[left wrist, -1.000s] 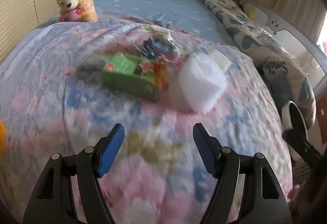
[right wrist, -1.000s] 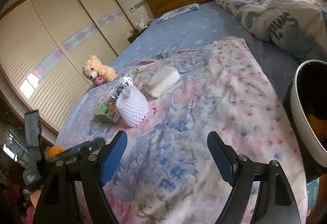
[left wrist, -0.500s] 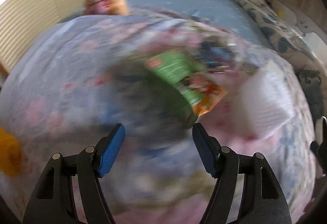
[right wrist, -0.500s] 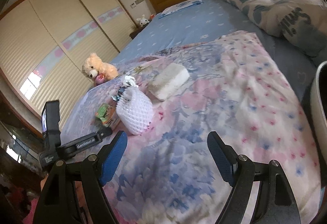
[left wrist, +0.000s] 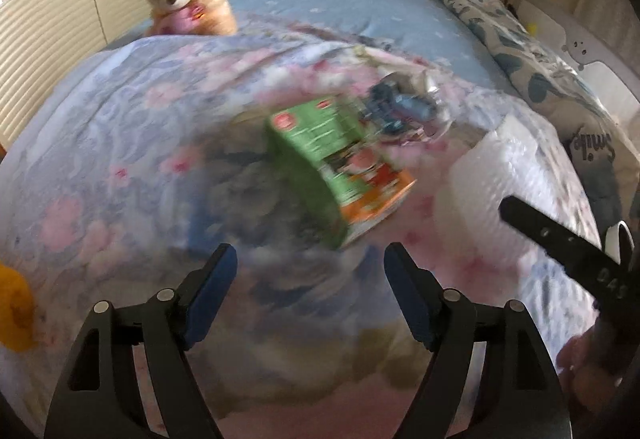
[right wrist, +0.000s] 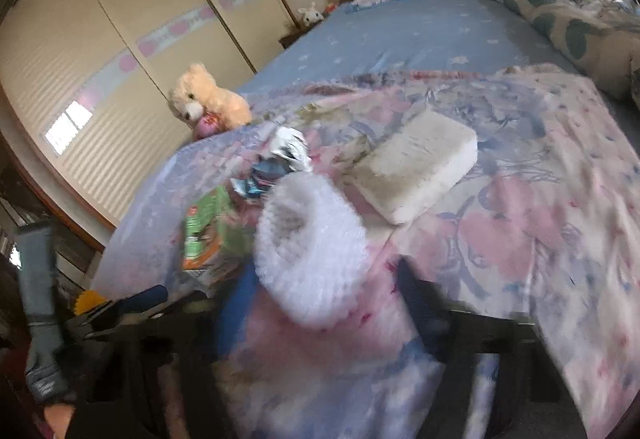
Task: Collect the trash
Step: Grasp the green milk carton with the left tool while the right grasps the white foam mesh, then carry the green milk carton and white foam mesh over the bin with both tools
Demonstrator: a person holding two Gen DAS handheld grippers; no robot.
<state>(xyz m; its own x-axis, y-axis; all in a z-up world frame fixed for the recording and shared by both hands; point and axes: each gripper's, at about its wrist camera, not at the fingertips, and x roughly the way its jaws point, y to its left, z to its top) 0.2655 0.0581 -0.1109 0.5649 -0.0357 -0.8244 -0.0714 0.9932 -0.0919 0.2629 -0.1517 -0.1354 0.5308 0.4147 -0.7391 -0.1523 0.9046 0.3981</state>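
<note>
A green and orange carton (left wrist: pixel 336 175) lies on the flowered quilt (left wrist: pixel 120 143), just beyond my left gripper (left wrist: pixel 310 271). Its jaws are opening and hold nothing. Behind the carton is a crumpled blue-and-silver wrapper (left wrist: pixel 404 107). To the right stands a white foam net sleeve (left wrist: pixel 508 175). In the right wrist view the foam net sleeve (right wrist: pixel 312 247) reaches down between the blurred fingers of my right gripper (right wrist: pixel 324 291). Those jaws are closing, with a small gap showing on each side of the net. The carton (right wrist: pixel 208 235) and wrapper (right wrist: pixel 276 167) lie left of the net.
A white foam block (right wrist: pixel 416 167) lies on the quilt behind the net. A teddy bear (right wrist: pixel 208 99) sits at the quilt's far left edge, and a folded duvet (right wrist: pixel 568 19) at the far right. Something orange (left wrist: pixel 14 315) shows at the left. Wardrobe doors (right wrist: pixel 120 51) line the left wall.
My right gripper has moved forward and down to the foam net, and its jaws have narrowed around it. My left gripper has come closer to the carton, its jaws slightly wider.
</note>
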